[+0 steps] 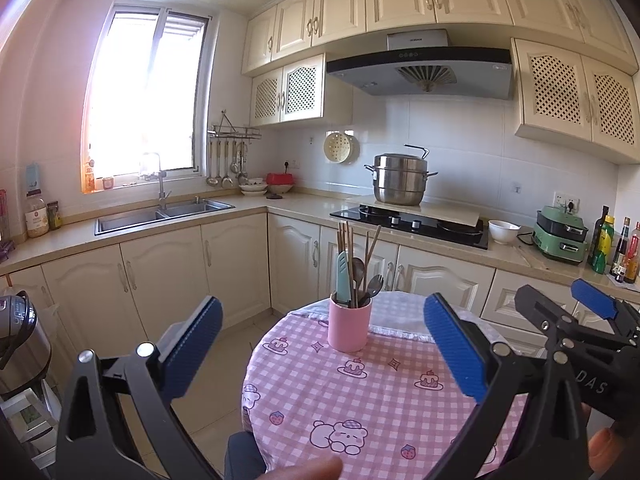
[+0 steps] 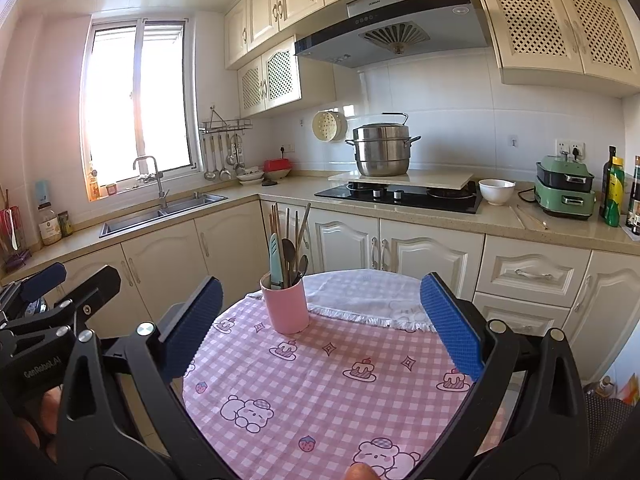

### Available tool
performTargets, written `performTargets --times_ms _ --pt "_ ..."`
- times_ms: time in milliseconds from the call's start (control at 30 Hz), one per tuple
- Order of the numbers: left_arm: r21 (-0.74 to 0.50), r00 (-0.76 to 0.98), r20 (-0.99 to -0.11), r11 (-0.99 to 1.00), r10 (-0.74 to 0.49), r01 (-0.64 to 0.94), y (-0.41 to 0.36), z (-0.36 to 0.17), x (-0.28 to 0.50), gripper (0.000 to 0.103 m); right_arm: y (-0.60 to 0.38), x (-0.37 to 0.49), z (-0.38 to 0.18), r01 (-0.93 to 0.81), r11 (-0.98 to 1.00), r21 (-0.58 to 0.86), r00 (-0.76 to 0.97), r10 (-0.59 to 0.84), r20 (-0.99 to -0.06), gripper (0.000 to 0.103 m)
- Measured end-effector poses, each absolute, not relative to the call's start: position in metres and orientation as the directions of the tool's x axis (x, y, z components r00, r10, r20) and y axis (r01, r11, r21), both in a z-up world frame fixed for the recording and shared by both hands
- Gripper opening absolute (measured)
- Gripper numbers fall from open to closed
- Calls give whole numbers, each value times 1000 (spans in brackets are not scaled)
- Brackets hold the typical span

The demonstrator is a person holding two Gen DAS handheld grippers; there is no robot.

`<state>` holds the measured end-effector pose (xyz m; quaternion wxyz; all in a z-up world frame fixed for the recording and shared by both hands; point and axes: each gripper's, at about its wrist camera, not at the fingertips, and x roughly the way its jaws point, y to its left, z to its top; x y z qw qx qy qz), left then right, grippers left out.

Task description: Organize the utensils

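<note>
- Left wrist view: your left gripper (image 1: 324,346) hangs above the round table (image 1: 320,400), fingers wide apart and empty. The pink cup (image 1: 349,325) stands upright at the table's far side, utensils (image 1: 356,264) pointing up, handles splayed slightly.
- Right wrist view: your right gripper (image 2: 322,324) is likewise spread and empty, the cup (image 2: 285,307) ahead to its left. Catch a tall chopstick (image 2: 276,220) sideways and the cup could tip.

1. The left wrist view looks forward from above the bench's (image 1: 320,392) near edge, toward the kitchen corner.
2. The right wrist view faces likewise, set just rightward.
3. Both share the pink holder (image 1: 349,328) (image 2: 286,308) near the far edge.
</note>
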<state>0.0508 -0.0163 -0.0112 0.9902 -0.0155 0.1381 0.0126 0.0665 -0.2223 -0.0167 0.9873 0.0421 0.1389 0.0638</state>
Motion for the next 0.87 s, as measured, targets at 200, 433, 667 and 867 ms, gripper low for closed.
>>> performTargets --times_ms 200,433,667,867 --pt "-24 962 -271 999 23 -31 -16 -11 50 99 -222 66 -17 -112 989 101 953 136 -270 97" --pt "-27 961 -275 999 24 -33 -15 -10 50 99 -222 66 -17 -114 988 101 953 137 -270 97" --pt "-29 962 -273 999 13 -21 -15 -11 49 99 -222 66 -19 -112 988 103 952 136 -273 97" --pt "-20 955 -295 999 27 -34 -17 -12 53 99 -223 66 -20 -110 988 107 952 136 -274 97"
